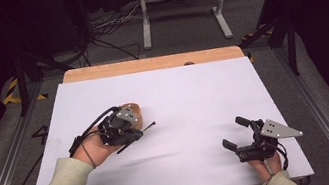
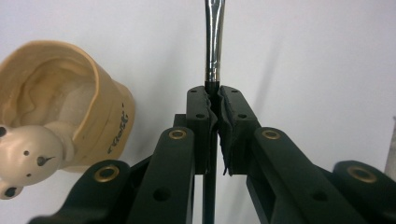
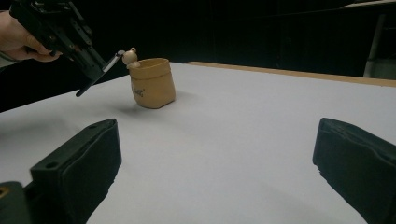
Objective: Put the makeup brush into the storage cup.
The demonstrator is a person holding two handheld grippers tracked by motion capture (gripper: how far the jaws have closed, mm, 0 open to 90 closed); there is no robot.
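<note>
The left gripper (image 1: 133,132) is held above the left half of the white table (image 1: 183,94), in the person's left hand (image 1: 91,147). Its jaws are closed together on a thin brush (image 2: 214,42): in the left gripper view the black handle sits pinched between the two pads, and the shiny metal sleeve of the brush runs on past the jaw tips. In the high view the brush (image 1: 135,134) shows as a thin dark rod that crosses the jaws and points to the right, clear of the table surface.

A tan cup (image 1: 131,113) stands upright on the table just beyond the left gripper, on its far side. A small bear figure (image 2: 25,158) with a pale, round head is fixed to the cup rim. In the right gripper view the cup (image 3: 152,83) stands at the far left, and the left gripper (image 3: 95,70) hangs tilted just left of it, near the bear figure (image 3: 130,57). Whether the gripper touches the cup cannot be told.

The right gripper (image 1: 236,133) rests low at the near right of the table, in the person's right hand (image 1: 264,159), well apart from the cup. Its jaws stand wide apart with nothing between them.
</note>
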